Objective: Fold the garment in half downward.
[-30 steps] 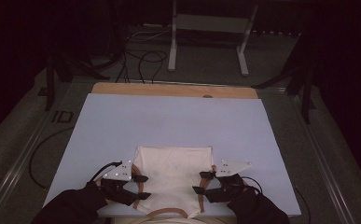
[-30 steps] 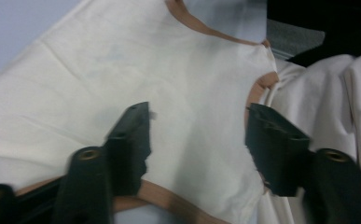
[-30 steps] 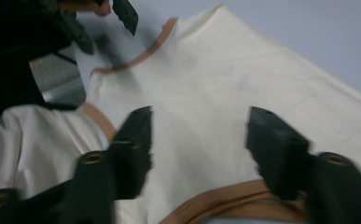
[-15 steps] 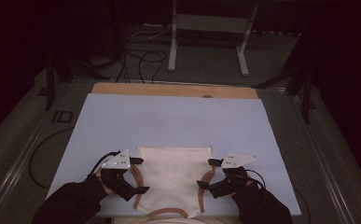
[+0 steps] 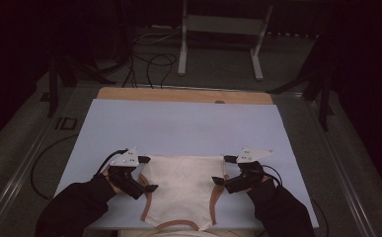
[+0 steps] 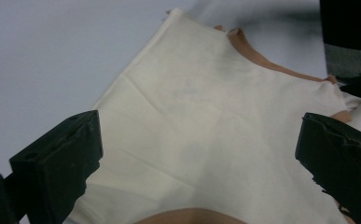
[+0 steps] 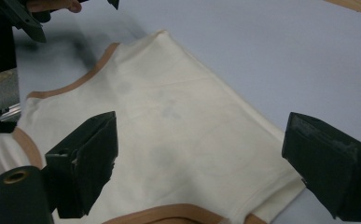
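One cream garment (image 5: 182,190) with tan trim, flat at the table's (image 5: 188,123) near edge, bottom hanging just over it. Two tools, one at each side of it. Left tool (image 5: 146,174) at its left edge, right tool (image 5: 221,170) at its right edge, jaws just opened wide, gripping nothing, cloth lying beneath them. Forearms in dark sleeves, low and angled inward.

Tabletop (image 5: 188,123): pale blue sheet, wooden strip (image 5: 183,95) along far edge. Beyond it: grey carpet floor (image 5: 218,69), white metal stand (image 5: 221,29), black cables (image 5: 149,61). Surroundings dark.
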Tool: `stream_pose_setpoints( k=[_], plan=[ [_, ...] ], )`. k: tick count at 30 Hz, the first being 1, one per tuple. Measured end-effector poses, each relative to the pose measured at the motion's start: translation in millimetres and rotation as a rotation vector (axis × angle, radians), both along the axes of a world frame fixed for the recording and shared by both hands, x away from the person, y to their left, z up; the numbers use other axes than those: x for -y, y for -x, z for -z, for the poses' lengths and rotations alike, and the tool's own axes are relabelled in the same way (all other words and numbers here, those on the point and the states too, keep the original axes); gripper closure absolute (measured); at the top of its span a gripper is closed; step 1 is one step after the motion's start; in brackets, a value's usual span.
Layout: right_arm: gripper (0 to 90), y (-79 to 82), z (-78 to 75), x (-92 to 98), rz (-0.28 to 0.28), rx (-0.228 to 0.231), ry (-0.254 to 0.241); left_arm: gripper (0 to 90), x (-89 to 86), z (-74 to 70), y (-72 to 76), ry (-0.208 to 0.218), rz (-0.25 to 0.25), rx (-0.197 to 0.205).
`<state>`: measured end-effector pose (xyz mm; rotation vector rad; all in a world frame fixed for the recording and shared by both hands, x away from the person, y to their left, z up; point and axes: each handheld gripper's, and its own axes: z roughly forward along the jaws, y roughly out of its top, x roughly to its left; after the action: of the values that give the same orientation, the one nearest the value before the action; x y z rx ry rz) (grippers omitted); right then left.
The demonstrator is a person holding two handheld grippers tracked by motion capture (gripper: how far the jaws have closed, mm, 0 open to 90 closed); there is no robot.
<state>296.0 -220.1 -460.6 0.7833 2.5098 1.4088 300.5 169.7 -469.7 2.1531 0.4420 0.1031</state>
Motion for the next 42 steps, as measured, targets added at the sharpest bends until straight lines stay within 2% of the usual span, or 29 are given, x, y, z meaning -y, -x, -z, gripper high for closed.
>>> stream_pose_setpoints(
  k=[2,5,7,13,16,19,23,25,27,29,31,33,35,36,38,39,41,42],
  plan=[
    [11.3,-4.4,1.9,0.6,0.005,-0.008,0.004,1.4,-0.4,1.5,-4.1,-0.002,-0.003,-0.011],
    [11.2,-10.6,4.3,1.1,0.019,-0.003,0.013,1.5,-1.0,5.1,-10.7,-0.027,-0.011,-0.002],
    [11.1,-14.5,5.2,1.0,0.019,-0.004,0.019,1.6,-2.5,8.2,-15.3,-0.022,-0.02,0.001],
    [11.1,-28.0,10.6,1.6,0.032,-0.005,0.037,0.9,-5.9,16.6,-29.5,-0.032,-0.076,-0.03],
    [10.6,-34.8,14.7,2.5,0.04,-0.025,0.044,0.5,-8.0,20.1,-36.4,-0.036,-0.104,-0.047],
    [10.6,-41.1,19.8,3.8,0.042,-0.04,0.049,0.4,-11.0,24.2,-43.5,-0.044,-0.111,-0.061],
    [11.0,-48.2,28.0,3.6,0.07,-0.062,0.075,1.5,-12.1,31.8,-49.6,-0.096,-0.142,-0.065],
    [11.0,-52.4,32.8,4.0,0.077,-0.092,0.069,3.9,-13.4,35.6,-53.0,-0.101,-0.147,-0.082],
    [11.5,-56.5,38.0,4.2,0.083,-0.103,0.084,8.5,-14.2,38.6,-56.2,-0.12,-0.161,-0.079],
    [13.5,-59.5,42.8,5.1,0.097,-0.122,0.1,15.2,-15.3,41.0,-58.6,-0.123,-0.171,-0.079],
    [14.9,-62.2,47.2,6.3,0.105,-0.133,0.108,18.2,-16.3,43.1,-61.3,-0.117,-0.172,-0.085],
    [17.0,-64.3,50.9,6.8,0.114,-0.14,0.114,26.4,-16.4,45.5,-64.6,-0.12,-0.182,-0.092],
    [22.7,-66.4,53.8,7.2,0.111,-0.157,0.117,36.9,-16.4,47.6,-67.7,-0.122,-0.181,-0.096],
    [23.3,-67.0,54.4,6.9,0.112,-0.163,0.126,37.7,-16.1,48.4,-68.6,-0.131,-0.183,-0.094],
    [31.0,-68.5,55.5,6.2,0.102,-0.164,0.135,49.3,-15.8,50.8,-69.2,-0.137,-0.18,-0.096],
    [32.0,-68.7,55.7,5.7,0.103,-0.164,0.139,51.9,-16.3,51.8,-69.1,-0.139,-0.183,-0.09],
    [41.1,-70.1,56.6,5.8,0.105,-0.171,0.143,60.8,-19.2,52.2,-70.1,-0.131,-0.194,-0.092],
    [42.4,-69.9,56.9,5.2,0.104,-0.167,0.152,63.8,-20.6,52.6,-70.7,-0.126,-0.195,-0.097]
  ],
)
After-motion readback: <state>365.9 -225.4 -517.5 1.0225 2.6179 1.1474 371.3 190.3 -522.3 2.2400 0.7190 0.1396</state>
